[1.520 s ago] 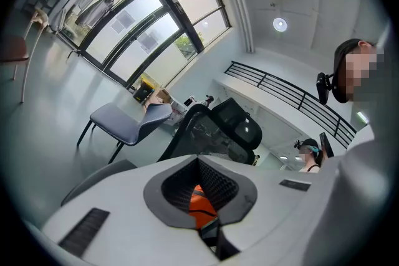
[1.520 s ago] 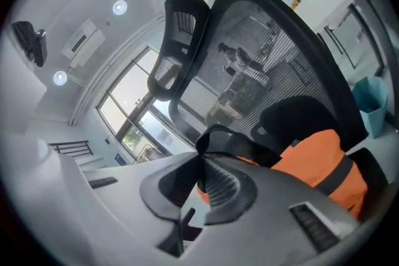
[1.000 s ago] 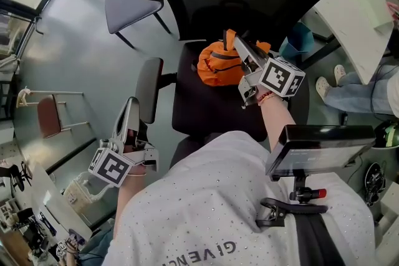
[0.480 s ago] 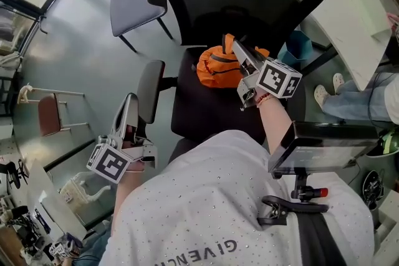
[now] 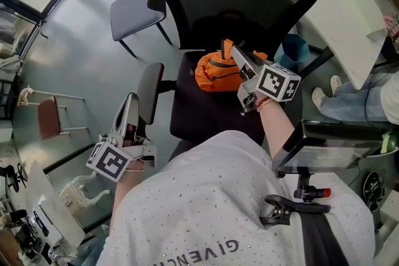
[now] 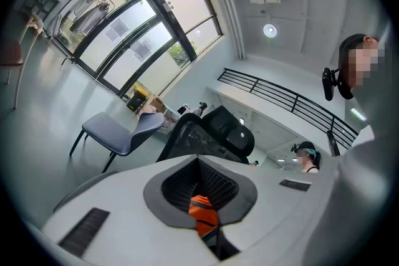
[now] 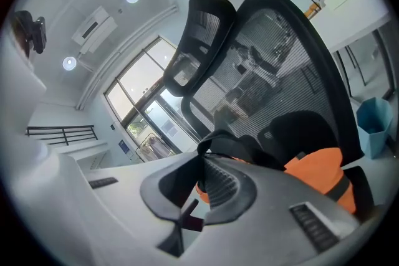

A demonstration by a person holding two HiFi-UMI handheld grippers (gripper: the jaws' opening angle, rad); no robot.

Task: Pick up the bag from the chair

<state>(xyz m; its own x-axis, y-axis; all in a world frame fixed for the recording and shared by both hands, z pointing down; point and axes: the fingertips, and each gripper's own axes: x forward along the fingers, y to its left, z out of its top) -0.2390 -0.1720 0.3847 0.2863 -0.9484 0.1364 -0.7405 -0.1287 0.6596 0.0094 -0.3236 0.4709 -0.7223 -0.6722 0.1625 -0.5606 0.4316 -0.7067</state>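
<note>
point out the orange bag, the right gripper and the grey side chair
orange bag (image 5: 214, 73), head view, on its front fabric panel
right gripper (image 5: 233, 48), head view, at its jaw tips by the bag's top
grey side chair (image 5: 129, 8), head view, on its seat

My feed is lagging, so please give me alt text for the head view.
The right gripper is shut on the top strap of the orange bag, which sits at the back of the black office chair seat. The left gripper, jaws together, points upward beside the chair's armrest, away from the bag.
</note>
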